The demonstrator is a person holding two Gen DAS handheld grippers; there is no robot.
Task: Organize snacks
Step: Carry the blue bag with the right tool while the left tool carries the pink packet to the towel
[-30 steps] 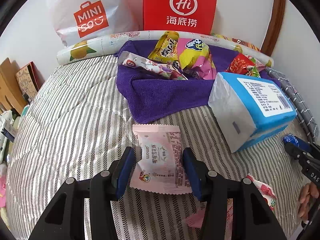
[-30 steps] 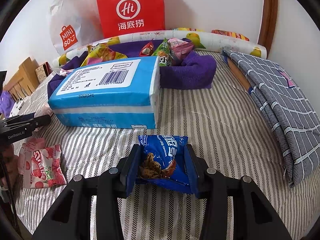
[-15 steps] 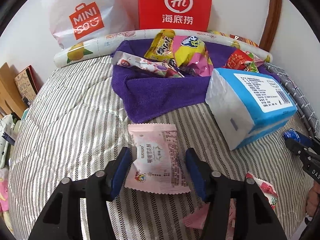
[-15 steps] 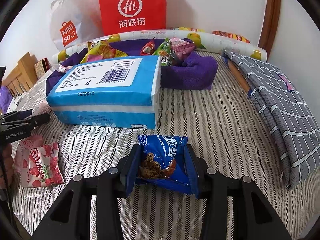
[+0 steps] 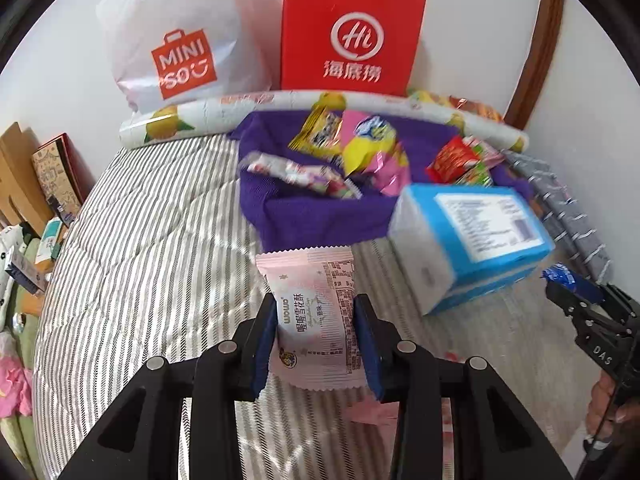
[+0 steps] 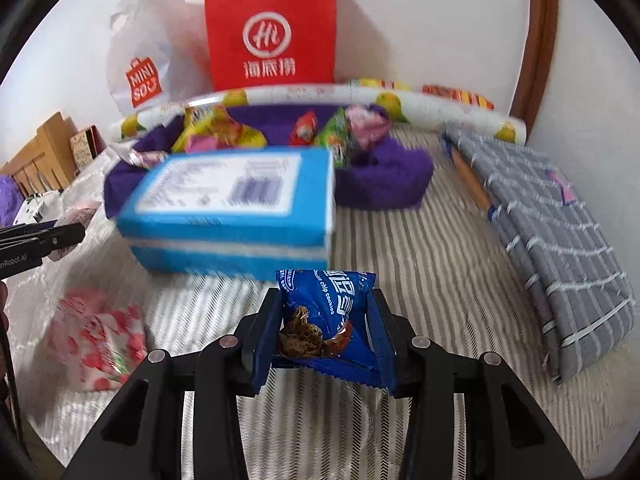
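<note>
My left gripper [image 5: 315,310] has its jaws closing, and the blue pads press both sides of a pink snack packet [image 5: 310,280] raised off the striped bed. In the right wrist view, my right gripper [image 6: 324,312] is shut on a blue chocolate-chip cookie packet [image 6: 332,296], also lifted. Straight beyond both, a purple towel [image 5: 320,216] holds a heap of several bright snack packets [image 5: 360,148]. The right gripper's tip [image 5: 572,300] shows at the left view's right edge.
A blue tissue pack [image 6: 232,208] lies between the grippers and the towel. A strawberry-print packet [image 6: 104,340] rests on the bed at left. A red paper bag [image 5: 348,32], a white shopping bag [image 5: 176,40] and a fruit-print roll [image 5: 180,124] line the wall. A grey checked blanket [image 6: 560,240] lies right.
The left jaws narrowed onto the pink packet and lifted it off the bed. The right gripper rose slightly with the blue packet still in it.
</note>
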